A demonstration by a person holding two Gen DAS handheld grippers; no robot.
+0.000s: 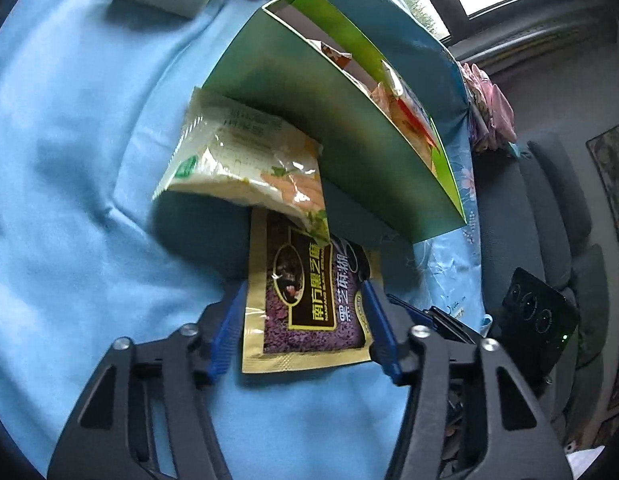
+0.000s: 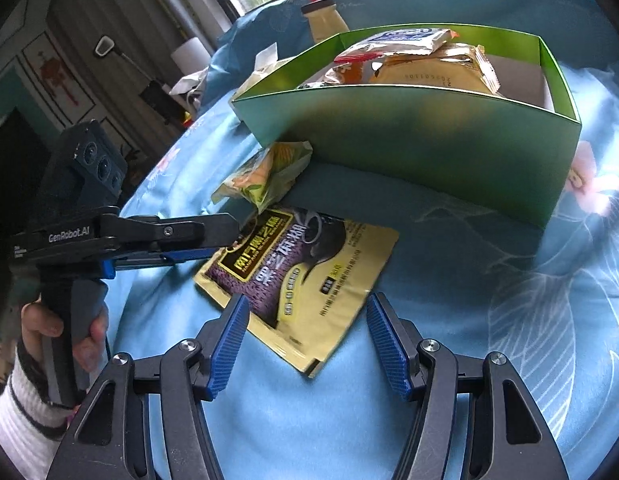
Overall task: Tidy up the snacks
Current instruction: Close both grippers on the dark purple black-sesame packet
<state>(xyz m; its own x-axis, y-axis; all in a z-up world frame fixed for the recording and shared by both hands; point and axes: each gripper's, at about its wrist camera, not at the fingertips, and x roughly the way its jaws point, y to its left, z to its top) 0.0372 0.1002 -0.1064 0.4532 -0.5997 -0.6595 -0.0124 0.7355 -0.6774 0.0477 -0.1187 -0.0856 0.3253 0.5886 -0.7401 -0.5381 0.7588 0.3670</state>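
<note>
A flat purple-and-gold sesame packet [image 2: 297, 280] lay on the blue cloth [image 2: 469, 360], just in front of the green box [image 2: 429, 148]. Its long axis ran from the box's near wall out toward the right gripper [image 2: 307, 344], one short end nearest the box and the other pointing away from it. A pale snack bag [image 1: 245, 156] leaned against the box's near wall and overlapped the packet's box-side end. More snack packets [image 2: 429, 68] sat inside the box. The left gripper [image 1: 305, 326] reached along the packet from the end away from the box, its blue fingers [image 1: 229, 328] spread apart on either side of the packet's width, not pressing it. The right gripper hovered beside the packet's far corner, jaws wide apart and holding nothing.
</note>
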